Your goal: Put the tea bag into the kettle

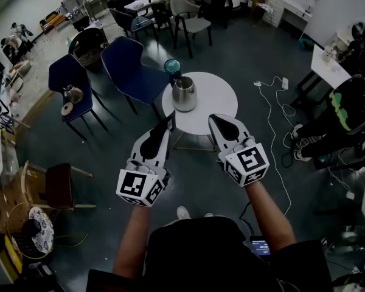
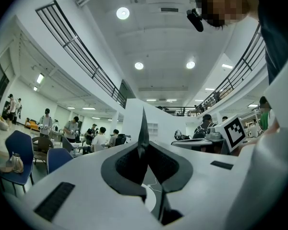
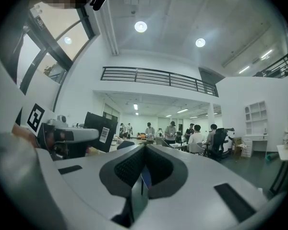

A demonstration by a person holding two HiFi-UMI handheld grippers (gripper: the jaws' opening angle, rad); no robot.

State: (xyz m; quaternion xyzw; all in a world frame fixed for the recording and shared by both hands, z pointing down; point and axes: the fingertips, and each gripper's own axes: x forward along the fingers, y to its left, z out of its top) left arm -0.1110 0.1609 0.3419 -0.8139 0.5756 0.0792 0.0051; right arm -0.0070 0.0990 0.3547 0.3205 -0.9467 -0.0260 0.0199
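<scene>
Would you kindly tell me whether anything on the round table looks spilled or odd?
Nothing stands out: the kettle stands upright on the white table, no spill. The left gripper and right gripper are shut and empty; no tea bag shows.

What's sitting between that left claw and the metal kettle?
Nothing: in the head view, only bare white tabletop separates the left gripper from the kettle.

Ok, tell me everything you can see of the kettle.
The kettle is a squat, shiny pot that looks like bare metal. It stands upright on the round white table, near the edge at the head view's left. Its top looks pale; whether a lid is on cannot be told. A teal round thing sits just behind it. Nothing grips the kettle.
</scene>
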